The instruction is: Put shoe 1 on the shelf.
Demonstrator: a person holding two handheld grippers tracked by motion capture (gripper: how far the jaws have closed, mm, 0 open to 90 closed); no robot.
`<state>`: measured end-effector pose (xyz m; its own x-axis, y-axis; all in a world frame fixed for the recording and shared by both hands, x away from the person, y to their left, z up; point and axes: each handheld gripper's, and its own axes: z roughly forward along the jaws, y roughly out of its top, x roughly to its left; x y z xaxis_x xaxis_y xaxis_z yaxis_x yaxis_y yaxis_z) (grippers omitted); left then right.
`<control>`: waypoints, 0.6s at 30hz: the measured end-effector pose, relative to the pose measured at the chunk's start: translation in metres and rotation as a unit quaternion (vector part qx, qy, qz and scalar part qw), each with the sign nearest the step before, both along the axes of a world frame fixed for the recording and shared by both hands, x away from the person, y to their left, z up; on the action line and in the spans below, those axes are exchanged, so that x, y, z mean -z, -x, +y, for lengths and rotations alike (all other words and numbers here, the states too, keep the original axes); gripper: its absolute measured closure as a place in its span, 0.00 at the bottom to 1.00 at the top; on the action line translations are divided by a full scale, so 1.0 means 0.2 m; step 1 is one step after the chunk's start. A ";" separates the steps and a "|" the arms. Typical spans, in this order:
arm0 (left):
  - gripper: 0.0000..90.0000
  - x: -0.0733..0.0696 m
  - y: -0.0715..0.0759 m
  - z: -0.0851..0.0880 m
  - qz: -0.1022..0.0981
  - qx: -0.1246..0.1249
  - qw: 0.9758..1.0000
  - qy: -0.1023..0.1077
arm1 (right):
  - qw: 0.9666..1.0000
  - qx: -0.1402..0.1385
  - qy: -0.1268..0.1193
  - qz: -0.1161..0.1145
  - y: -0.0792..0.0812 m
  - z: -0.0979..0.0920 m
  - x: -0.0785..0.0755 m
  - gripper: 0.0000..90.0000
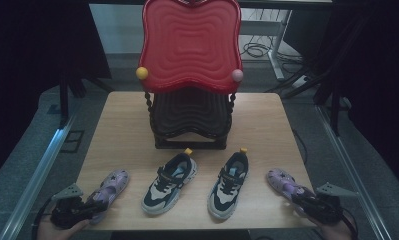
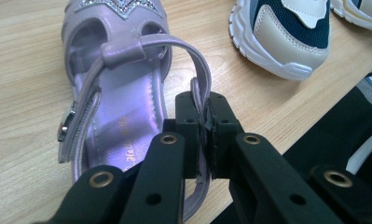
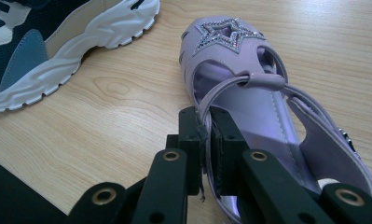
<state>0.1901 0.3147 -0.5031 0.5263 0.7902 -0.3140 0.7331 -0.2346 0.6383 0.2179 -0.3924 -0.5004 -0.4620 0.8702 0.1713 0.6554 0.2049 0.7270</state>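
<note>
Each gripper is clamped on a purple sandal's heel strap: the left gripper (image 2: 205, 122) on the left sandal (image 1: 108, 189) at the counter's (image 1: 127, 125) front-left corner, the right gripper (image 3: 206, 125) on the right sandal (image 1: 285, 183) front-right. The sandals look light, the straps thin and floppy, so they will likely dangle when lifted.

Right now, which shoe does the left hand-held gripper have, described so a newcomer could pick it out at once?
Start at the red and black shoe rack at the back of the wooden table; four shoes lie in a row in front of it. The left hand-held gripper pinches the heel strap of the lilac sandal at the row's far left. It has a glittery star on its toe, unlike the navy-and-cream sneaker beside it.
</note>
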 end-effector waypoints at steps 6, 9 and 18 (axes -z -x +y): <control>0.96 -0.02 0.01 0.03 -0.014 -0.021 1.000 0.011 | 1.000 0.006 -0.002 -0.009 0.00 0.00 0.00 0.95; 0.96 -0.03 0.02 0.05 -0.019 -0.029 0.999 0.020 | 1.000 0.010 -0.007 -0.013 0.00 0.00 -0.01 0.95; 0.97 -0.04 0.02 0.08 -0.030 -0.046 0.998 0.035 | 0.999 0.020 -0.035 -0.023 0.00 -0.01 0.00 0.95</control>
<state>0.1860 0.3299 -0.4949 0.4729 0.8131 -0.3394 0.7091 -0.1226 0.6943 0.2177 -0.3941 -0.5002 -0.4355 0.8748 0.2122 0.6281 0.1265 0.7678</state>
